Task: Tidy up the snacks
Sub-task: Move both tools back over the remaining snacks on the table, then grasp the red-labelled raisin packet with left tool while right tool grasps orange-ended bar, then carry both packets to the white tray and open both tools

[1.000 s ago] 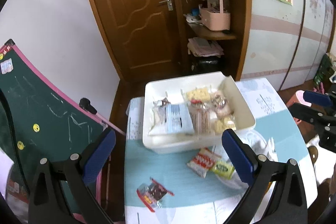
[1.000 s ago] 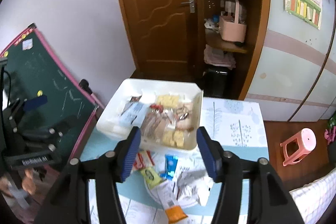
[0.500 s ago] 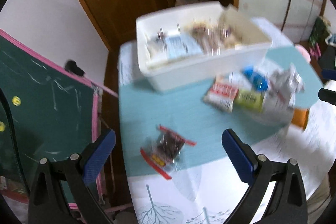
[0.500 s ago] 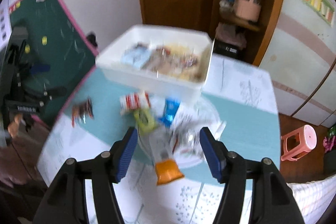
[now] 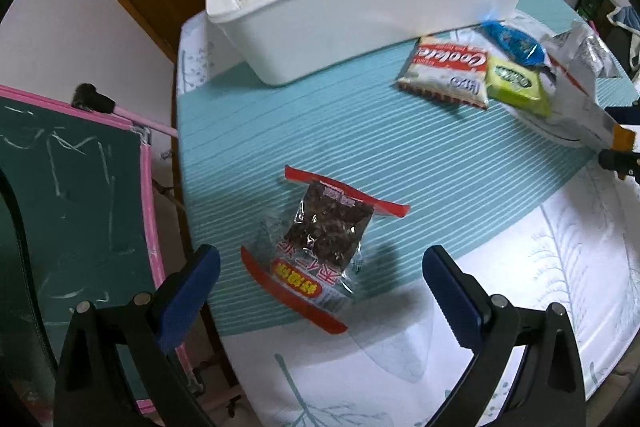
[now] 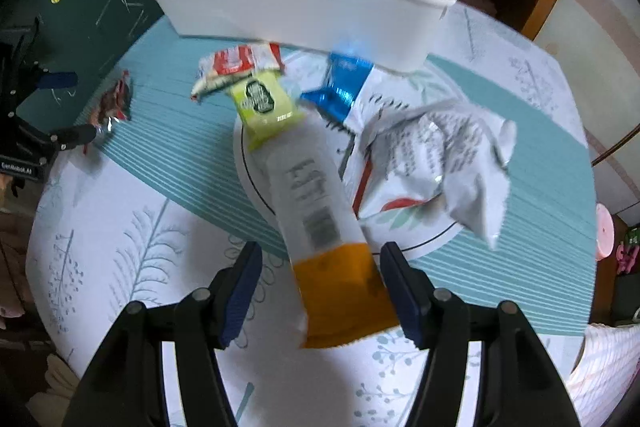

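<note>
the round table [image 5: 580, 267] has a white cloth with leaf prints and a blue striped mat [image 5: 320, 131] on the far half. a big white bin [image 5: 360, 7] stands at the far edge of the mat, with some snacks already inside, only partly visible over its wall. beside the table leans a green chalkboard [image 5: 72, 195] with a pink frame.

just before the bin there is a white plate [image 6: 256, 187] with a heap of snacks on it: a crumpled white bag [image 6: 432, 163], a long white packet with an orange end [image 6: 316, 211], a green packet [image 6: 262, 103] and a blue packet [image 6: 344, 83]. a red and white cookie packet [image 5: 448, 71] lies touching the green one, near the bin.

apart from the heap, a clear packet with dark snack and red edges [image 5: 324, 239] lies alone on the mat.

the left gripper [image 5: 320, 287] hangs over this clear packet, its 2 jaws wide open, the packet lying between them but not touched. the right gripper [image 6: 320, 287] is over the orange end of the long packet, jaws about half open on both sides of it, not pressing it as far as i can see.
</note>
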Demonstrator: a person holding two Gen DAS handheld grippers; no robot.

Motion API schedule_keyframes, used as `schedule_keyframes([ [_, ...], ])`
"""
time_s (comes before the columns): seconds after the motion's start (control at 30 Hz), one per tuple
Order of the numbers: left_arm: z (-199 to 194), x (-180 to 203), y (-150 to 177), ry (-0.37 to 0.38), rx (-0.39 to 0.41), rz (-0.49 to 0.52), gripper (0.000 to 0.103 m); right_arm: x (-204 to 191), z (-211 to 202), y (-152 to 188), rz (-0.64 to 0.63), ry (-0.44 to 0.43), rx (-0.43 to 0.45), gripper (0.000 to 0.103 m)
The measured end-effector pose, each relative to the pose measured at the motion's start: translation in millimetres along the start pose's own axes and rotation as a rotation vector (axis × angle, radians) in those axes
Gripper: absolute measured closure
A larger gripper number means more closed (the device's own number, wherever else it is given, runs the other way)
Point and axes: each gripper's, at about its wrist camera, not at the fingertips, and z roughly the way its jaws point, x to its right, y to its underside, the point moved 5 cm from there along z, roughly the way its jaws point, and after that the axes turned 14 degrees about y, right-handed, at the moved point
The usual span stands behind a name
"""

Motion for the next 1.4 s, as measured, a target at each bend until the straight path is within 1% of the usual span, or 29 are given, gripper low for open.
schedule_keyframes([
  [0.17, 18.9, -8.6, -3.5, -0.004, -0.034, -0.010, 0.003, -4.6, 13.2, 4.1, -0.008, -0.010, -0.028, 0.041],
  [0.2, 19.6, -10.3, -5.1, 0.000, -0.035, -0.013, 0.003, -5.7, 12.7, 4.3, -0.014, -0.004, -0.012, 0.041],
  [0.37, 23.6, -17.1, -10.8, 0.021, -0.033, -0.034, 0.008, -13.2, 12.9, 3.3, -0.035, 0.012, 0.010, 0.041],
  [0.47, 23.9, -21.8, -13.2, 0.055, -0.025, -0.053, 0.019, -16.7, 13.6, 2.5, -0.033, 0.013, 0.019, 0.041],
  [0.53, 23.2, -21.6, -14.2, 0.096, -0.016, -0.067, 0.039, -18.3, 13.1, 3.5, -0.031, 0.015, 0.029, 0.042],
  [0.57, 23.2, -21.2, -14.4, 0.110, -0.015, -0.074, 0.041, -18.9, 12.7, 4.2, -0.028, 0.015, 0.034, 0.042],
  [0.63, 22.6, -18.8, -14.1, 0.096, -0.006, -0.073, 0.045, -21.2, 11.4, 6.1, -0.026, 0.015, 0.046, 0.045],
  [0.67, 22.1, -17.1, -13.7, 0.089, 0.000, -0.071, 0.046, -23.1, 10.4, 7.2, -0.028, 0.012, 0.053, 0.050],
  [0.7, 21.6, -14.4, -12.8, 0.079, 0.009, -0.075, 0.048, -24.0, 8.9, 9.5, -0.031, 0.011, 0.059, 0.059],
  [0.73, 20.9, -12.9, -11.7, 0.074, 0.013, -0.081, 0.051, -25.6, 7.5, 10.6, -0.035, 0.009, 0.066, 0.065],
  [0.77, 19.4, -13.0, -10.1, 0.074, 0.018, -0.089, 0.054, -28.3, 5.8, 12.4, -0.038, 0.006, 0.070, 0.065],
  [0.93, 9.6, 6.7, 4.4, 0.079, 0.045, -0.147, 0.056, -34.3, 1.5, 21.6, -0.025, 0.006, 0.076, 0.065],
  [1.03, -1.1, 19.5, 14.5, 0.122, 0.076, -0.207, 0.057, -37.0, -4.2, 29.0, -0.020, -0.019, 0.071, 0.066],
  [1.17, -16.0, 43.7, 32.0, 0.140, 0.104, -0.269, 0.057, -42.5, -14.8, 42.0, -0.003, -0.052, 0.070, 0.066],
  [1.27, -29.6, 62.9, 41.9, 0.170, 0.131, -0.307, 0.057, -39.3, -22.0, 45.6, 0.013, -0.079, 0.073, 0.066],
  [1.4, -55.7, 88.4, 43.5, 0.189, 0.185, -0.336, 0.057, -38.7, -42.6, 51.0, 0.027, -0.107, 0.101, 0.066],
])
